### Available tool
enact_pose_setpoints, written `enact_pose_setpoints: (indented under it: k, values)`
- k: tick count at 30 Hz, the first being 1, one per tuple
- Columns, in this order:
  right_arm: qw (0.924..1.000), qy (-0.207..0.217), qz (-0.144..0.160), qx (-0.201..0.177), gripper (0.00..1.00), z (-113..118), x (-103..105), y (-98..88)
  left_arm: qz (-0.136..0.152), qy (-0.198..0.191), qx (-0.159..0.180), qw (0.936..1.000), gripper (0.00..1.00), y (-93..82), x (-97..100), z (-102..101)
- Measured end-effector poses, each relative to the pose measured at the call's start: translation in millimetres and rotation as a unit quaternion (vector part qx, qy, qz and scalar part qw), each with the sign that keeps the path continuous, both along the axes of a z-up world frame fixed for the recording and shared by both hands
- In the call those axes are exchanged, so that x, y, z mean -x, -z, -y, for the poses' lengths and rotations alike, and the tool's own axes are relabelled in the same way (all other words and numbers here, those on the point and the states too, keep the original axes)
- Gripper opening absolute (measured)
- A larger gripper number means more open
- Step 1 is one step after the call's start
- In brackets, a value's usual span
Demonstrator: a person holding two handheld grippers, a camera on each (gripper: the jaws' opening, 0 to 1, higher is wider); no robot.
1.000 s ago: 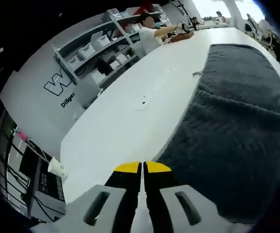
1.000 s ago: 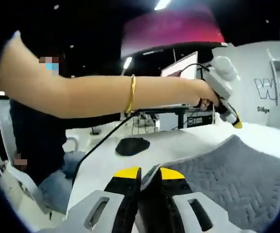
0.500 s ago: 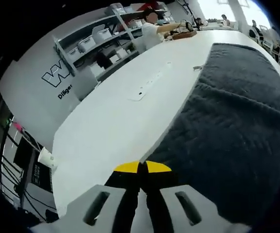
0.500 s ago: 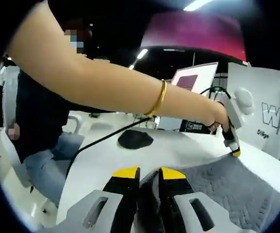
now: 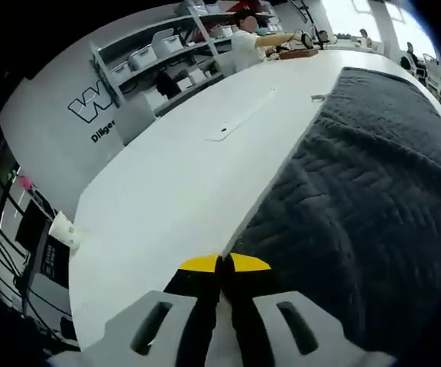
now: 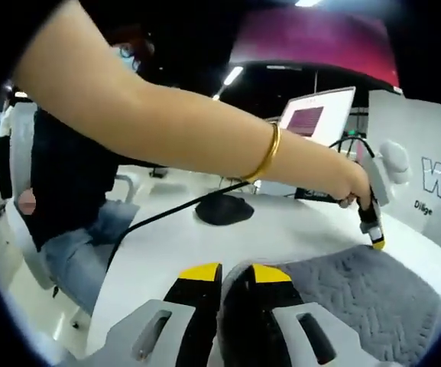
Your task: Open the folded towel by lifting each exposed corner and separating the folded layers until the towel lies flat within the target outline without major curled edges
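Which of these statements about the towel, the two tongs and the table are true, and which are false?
1. The towel is dark grey with a zigzag weave. True.
2. The left tongs are wide open above the bare table. False: their yellow tips are closed together at the towel's edge.
3. The right tongs grip a fold of towel between the yellow tips. True.
4. The table is dark wood. False: it is white.
5. The arm reaching across the right gripper view wears a gold bangle. True.
6. A red bowl lies on the towel. False: nothing lies on its visible part.
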State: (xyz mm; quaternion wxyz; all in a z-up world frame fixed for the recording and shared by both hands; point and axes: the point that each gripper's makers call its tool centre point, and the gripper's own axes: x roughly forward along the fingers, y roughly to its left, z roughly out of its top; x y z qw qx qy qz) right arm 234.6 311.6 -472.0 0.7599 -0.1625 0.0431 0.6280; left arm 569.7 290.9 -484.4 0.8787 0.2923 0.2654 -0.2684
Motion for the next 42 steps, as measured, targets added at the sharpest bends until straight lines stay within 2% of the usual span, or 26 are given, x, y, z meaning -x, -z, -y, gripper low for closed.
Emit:
enact_pose_setpoints:
  k: [3, 5, 13, 20, 24, 28, 30, 33, 36, 42]
  values:
    - [0.9997, -0.004, -0.021, 0.015, 0.08, -2.7, 1.2, 11.0, 0.001, -0.003, 0.012, 0.9999, 0.02, 0.4, -0.2, 0.5]
    - [0.9996, -0.003, -0.024, 0.016, 0.08, -2.7, 0.7, 12.4, 0.001, -0.004, 0.017, 0.9998, 0.02, 0.0, -0.5, -0.2]
    - [0.9995, -0.007, -0.019, 0.026, 0.08, -5.5, 0.2, 14.5, 0.006, -0.025, 0.048, 0.9985, 0.02, -0.3, 0.4, -1.6]
    - [0.9996, 0.001, -0.022, 0.015, 0.08, -2.4, -2.0, 12.3, 0.01, -0.028, 0.048, 0.9984, 0.0, -3.5, 5.8, 0.1]
    - [0.9997, 0.002, -0.022, 0.015, 0.12, -1.4, -1.2, 11.2, 0.014, -0.021, 0.052, 0.9983, 0.07, -8.6, 9.2, 2.6]
    - [0.9999, 0.004, -0.006, 0.009, 0.17, 1.8, 3.6, 8.5, 0.028, -0.026, 0.064, 0.9972, 0.16, -21.8, 11.3, 5.0]
    - [0.9999, 0.012, 0.0, -0.002, 0.16, 7.0, 2.1, 1.1, 0.04, -0.031, 0.075, 0.9959, 0.17, -34.4, 15.8, 6.9]
    - [0.9997, 0.024, -0.003, -0.01, 0.16, 15.6, -4.2, -4.3, 0.048, -0.032, 0.087, 0.9946, 0.17, -42.7, 22.8, 10.6]
    - [0.9987, 0.048, -0.01, -0.014, 0.16, 33.4, -16.4, -6.7, 0.055, -0.03, 0.099, 0.9931, 0.17, -48.2, 32.5, 16.9]
    - [0.9973, 0.07, -0.009, -0.02, 0.16, 55.9, -28.0, -16.2, 0.058, -0.019, 0.095, 0.9936, 0.18, -52.6, 42.5, 28.0]
